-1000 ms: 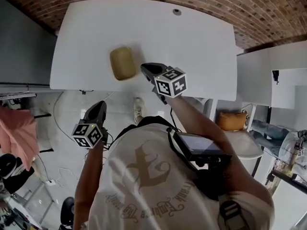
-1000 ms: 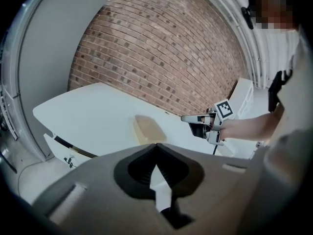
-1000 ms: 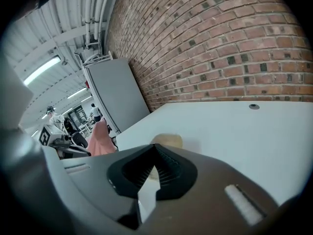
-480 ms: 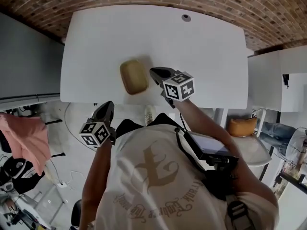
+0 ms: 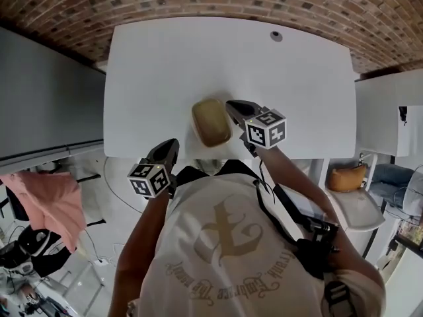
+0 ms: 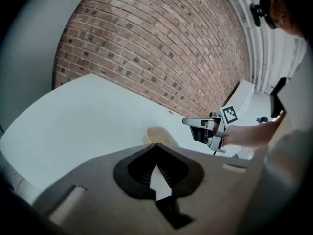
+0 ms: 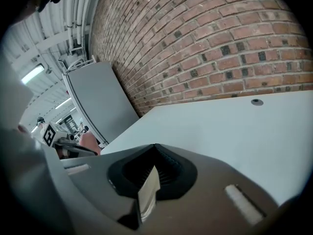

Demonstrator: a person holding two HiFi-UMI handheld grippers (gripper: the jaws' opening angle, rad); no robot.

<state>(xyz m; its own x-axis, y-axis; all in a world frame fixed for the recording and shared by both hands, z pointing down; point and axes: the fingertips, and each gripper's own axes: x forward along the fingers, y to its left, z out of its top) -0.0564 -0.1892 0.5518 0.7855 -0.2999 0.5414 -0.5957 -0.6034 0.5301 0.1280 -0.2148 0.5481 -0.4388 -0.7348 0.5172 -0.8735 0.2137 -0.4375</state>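
A tan, rounded rectangular case (image 5: 211, 122) lies flat near the front edge of the white table (image 5: 165, 65). My right gripper (image 5: 232, 104) hovers just right of the case, jaws shut with nothing between them. My left gripper (image 5: 170, 144) hangs at the table's front edge, left of and nearer than the case, also shut and empty. In the left gripper view the case (image 6: 161, 135) shows beyond the shut jaws, with the right gripper (image 6: 195, 123) beside it. In the right gripper view a tan sliver of the case (image 7: 148, 192) shows under the shut jaws.
A grey cabinet (image 5: 46, 91) stands left of the table. A pink cloth (image 5: 53, 203) hangs at lower left. A cable grommet (image 5: 276, 36) sits at the table's far right. A second white table (image 5: 390, 111) and a tan bag (image 5: 347, 177) on a seat are to the right.
The person has stepped closer to the table. The left gripper has come up to the table's front edge. The right gripper stays just right of the case.
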